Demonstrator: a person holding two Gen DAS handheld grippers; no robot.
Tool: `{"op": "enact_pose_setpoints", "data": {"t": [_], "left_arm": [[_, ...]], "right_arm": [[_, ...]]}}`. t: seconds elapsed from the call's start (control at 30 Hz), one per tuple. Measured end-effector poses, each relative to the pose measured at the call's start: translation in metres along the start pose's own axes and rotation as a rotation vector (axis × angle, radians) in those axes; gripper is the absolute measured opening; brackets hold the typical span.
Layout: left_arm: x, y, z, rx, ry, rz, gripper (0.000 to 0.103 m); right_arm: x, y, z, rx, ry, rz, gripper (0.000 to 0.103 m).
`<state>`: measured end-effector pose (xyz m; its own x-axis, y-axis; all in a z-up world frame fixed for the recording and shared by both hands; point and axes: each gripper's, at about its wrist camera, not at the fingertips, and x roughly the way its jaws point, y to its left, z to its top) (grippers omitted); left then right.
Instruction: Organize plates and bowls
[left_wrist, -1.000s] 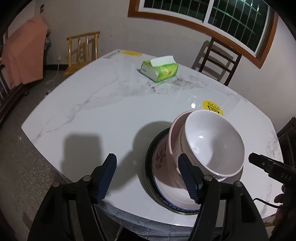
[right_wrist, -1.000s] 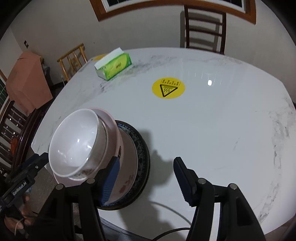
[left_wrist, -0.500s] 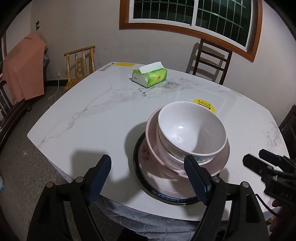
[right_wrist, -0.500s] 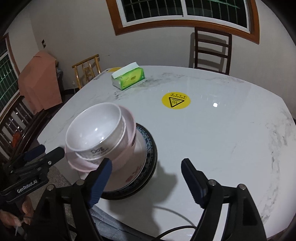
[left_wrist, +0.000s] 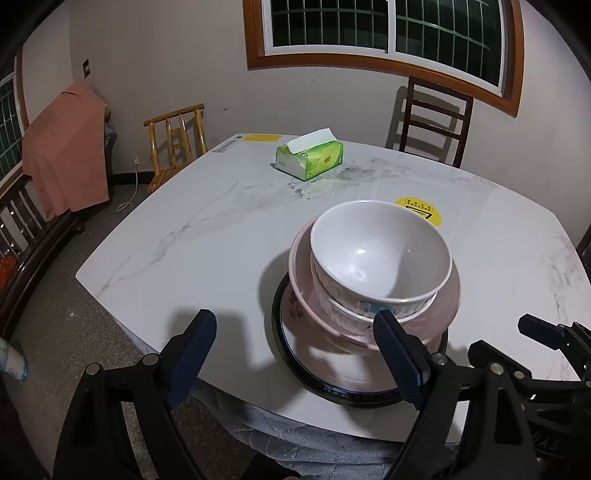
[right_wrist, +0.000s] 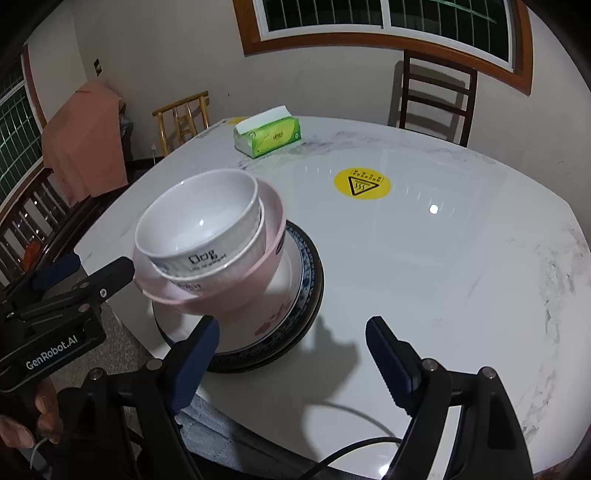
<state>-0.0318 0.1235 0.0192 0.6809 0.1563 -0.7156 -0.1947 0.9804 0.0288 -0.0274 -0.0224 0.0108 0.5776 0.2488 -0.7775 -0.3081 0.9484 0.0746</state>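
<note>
White marble covers the table (left_wrist: 207, 240), and near its front edge, low in both frames, stands the stack: a white bowl (left_wrist: 380, 254) nested in a second bowl (right_wrist: 192, 282), both inside a pink bowl (left_wrist: 448, 310), on a dark-rimmed plate (left_wrist: 332, 387). The left gripper (left_wrist: 295, 354) has just been opening its jaws; they stand wide with nothing between them, its right finger (left_wrist: 399, 358) in front of the plate. The right gripper (right_wrist: 291, 362) has also just been opening and is wide and empty, over bare table just right of the stack. A green tissue box (left_wrist: 310, 158) sits at the far side, a yellow sticker (right_wrist: 362, 182) behind the bowls.
</note>
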Motion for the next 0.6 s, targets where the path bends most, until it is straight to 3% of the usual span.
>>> {"op": "enact_pose_setpoints", "data": {"t": [0.6], "left_arm": [[0.0027,-0.0042,-0.0062,-0.001,0.02,0.017,0.085]], "right_arm": [[0.0064,0.0079,-0.0038,-0.026,0.027,0.005,0.085]]}}
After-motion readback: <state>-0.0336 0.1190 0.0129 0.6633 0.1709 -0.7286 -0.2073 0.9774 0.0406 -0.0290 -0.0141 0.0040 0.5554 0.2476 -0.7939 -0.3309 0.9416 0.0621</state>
